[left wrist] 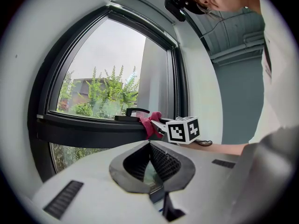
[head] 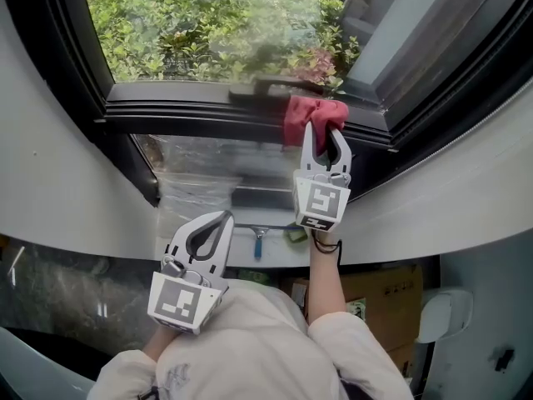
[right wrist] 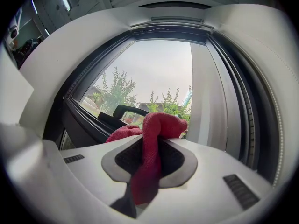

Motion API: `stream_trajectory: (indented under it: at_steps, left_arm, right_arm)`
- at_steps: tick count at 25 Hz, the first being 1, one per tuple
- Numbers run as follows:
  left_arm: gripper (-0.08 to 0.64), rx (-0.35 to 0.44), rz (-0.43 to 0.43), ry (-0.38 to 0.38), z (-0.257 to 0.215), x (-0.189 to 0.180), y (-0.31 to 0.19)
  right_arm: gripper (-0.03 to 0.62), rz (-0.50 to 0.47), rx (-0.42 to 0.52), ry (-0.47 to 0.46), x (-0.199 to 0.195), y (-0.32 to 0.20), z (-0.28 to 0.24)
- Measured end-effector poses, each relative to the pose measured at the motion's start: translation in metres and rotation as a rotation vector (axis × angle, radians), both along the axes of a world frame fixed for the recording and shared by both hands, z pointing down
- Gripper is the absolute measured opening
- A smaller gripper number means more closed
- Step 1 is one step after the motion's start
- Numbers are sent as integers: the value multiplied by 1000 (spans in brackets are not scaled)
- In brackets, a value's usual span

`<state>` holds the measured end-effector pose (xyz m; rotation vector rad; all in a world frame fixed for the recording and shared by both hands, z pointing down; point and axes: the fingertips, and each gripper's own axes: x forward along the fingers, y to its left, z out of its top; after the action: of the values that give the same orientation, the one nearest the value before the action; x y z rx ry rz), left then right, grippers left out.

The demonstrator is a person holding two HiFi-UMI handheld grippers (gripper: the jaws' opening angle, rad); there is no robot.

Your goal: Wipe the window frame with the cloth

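The right gripper (right wrist: 152,143) pinches a crumpled red cloth (right wrist: 156,125): a strip of it runs down between the jaws and a bunched lump rises above their tips. In the head view this gripper (head: 325,140) holds the cloth (head: 312,115) against the dark horizontal rail of the black window frame (head: 183,111), toward the rail's right end, near the corner where it meets the slanted right-hand member. A black lever handle (head: 262,86) lies on the rail just left of the cloth; whether they touch cannot be told. From the handle leftward the rail runs bare to its left corner. Green shrubs (head: 191,23) show through the glass above, and a pane covered in wrinkled clear plastic (head: 196,177) sits below the rail.

The left gripper (left wrist: 149,146) has its jaws pressed together with nothing between them. It hangs low (head: 218,222), well apart from the frame, in front of the white curved sill (head: 67,198).

A brown cardboard box (head: 391,294) stands beneath the sill's right part; its inside does not show
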<state>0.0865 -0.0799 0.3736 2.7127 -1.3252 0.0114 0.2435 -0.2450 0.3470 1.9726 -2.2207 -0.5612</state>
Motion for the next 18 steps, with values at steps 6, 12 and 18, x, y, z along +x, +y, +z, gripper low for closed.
stream_trajectory:
  at_steps: [6,12,18]
  left_arm:
    - [9,-4,-13,1,1,-11,1]
    - [9,-19,-85,-64,3,-47,-5]
    - [9,31,-211,-83,-10,-103,-19]
  right_arm:
    - [92,-25,-2,7,-21,1,2]
    - [92,-44,-23,10,-43,1,5]
    - [92,-50,-33,27,-58,-1,4]
